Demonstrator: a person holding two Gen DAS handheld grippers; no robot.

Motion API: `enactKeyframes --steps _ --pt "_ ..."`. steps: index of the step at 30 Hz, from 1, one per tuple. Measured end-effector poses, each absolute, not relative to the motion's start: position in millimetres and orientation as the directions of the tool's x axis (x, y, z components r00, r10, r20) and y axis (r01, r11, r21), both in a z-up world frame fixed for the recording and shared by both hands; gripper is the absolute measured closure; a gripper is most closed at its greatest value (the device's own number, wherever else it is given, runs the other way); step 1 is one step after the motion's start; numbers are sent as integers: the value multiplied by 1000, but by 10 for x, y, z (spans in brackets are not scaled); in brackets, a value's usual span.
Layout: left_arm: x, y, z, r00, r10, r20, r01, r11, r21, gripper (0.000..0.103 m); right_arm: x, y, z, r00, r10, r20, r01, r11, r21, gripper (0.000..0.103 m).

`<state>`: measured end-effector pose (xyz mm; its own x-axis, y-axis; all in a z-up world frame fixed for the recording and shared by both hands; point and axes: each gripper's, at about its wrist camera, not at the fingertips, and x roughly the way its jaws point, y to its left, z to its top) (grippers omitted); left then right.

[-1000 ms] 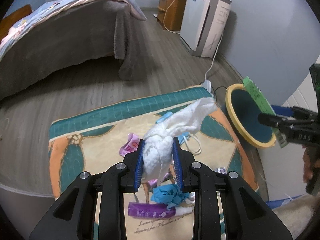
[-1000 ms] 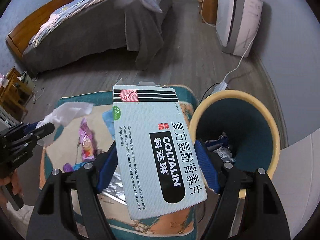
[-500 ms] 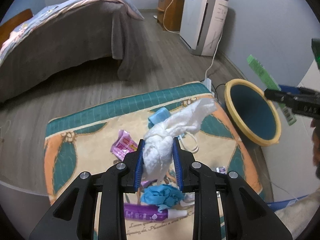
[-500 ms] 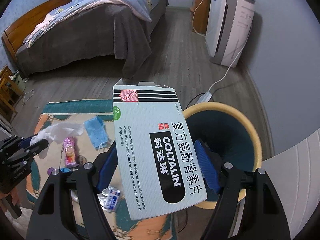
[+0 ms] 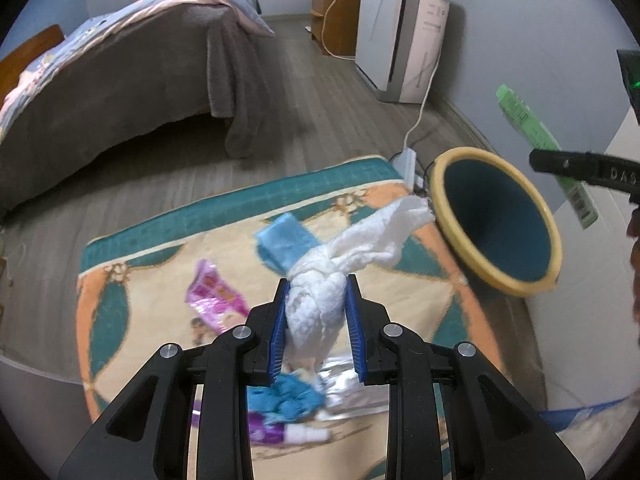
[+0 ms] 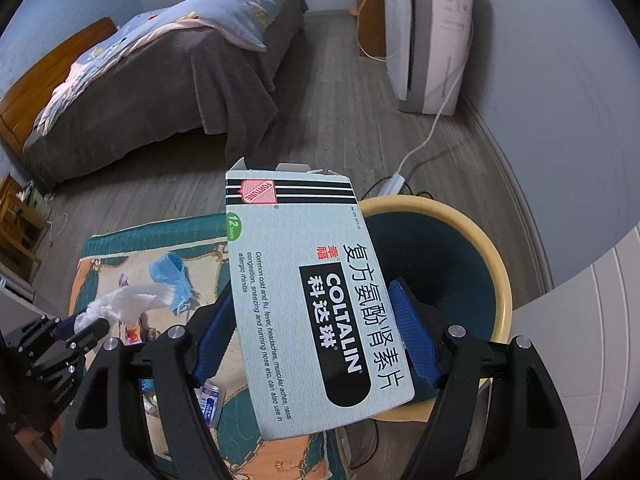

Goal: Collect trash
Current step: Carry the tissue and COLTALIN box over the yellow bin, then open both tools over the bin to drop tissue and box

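My left gripper (image 5: 316, 312) is shut on a white crumpled tissue (image 5: 352, 256) and holds it above the patterned rug (image 5: 132, 312). My right gripper (image 6: 316, 324) is shut on a flat Coltalin medicine box (image 6: 308, 296) and holds it above the near rim of the yellow-rimmed teal trash bin (image 6: 460, 280). The bin also shows in the left wrist view (image 5: 496, 216), with the right gripper and green box edge (image 5: 540, 140) above it. On the rug lie a blue face mask (image 5: 284, 240), a pink wrapper (image 5: 212, 296), a blue crumpled glove (image 5: 292, 400), a foil pack (image 5: 352, 392) and a purple tube (image 5: 280, 432).
A bed (image 5: 120, 80) with a grey cover stands beyond the rug. A white air purifier (image 5: 396, 32) and a wooden cabinet (image 5: 332, 8) stand by the far wall. A power strip and cord (image 5: 408, 160) lie next to the bin. A white wall panel (image 6: 580, 340) is at right.
Both grippers have risen and drawn back, so the rug and bin look smaller and lower. The tissue and the medicine box stay gripped. The right gripper has shifted over the bin's rim.
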<state>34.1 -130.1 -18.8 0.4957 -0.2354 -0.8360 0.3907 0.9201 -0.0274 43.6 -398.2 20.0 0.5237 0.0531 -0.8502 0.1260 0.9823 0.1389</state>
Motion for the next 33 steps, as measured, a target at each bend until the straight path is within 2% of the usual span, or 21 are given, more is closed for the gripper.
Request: enactKeyframes --steps 7,15,30,33 --pt "377 -1752 -152 484 -262 -835 443 896 -24 76 425 -4217 110 512 63 -857 170 970 173 30" --pt "455 -2226 -208 450 -271 -851 492 870 -17 76 392 -4644 -166 454 40 -890 321 924 205 30" --pt "512 -3054 -319 428 -323 -844 615 788 10 74 339 -4856 -112 479 -51 -876 430 884 183 29" --pt "498 -3135 -290 435 -358 -826 624 781 -10 68 321 -4876 -79 497 -61 -866 438 879 189 29"
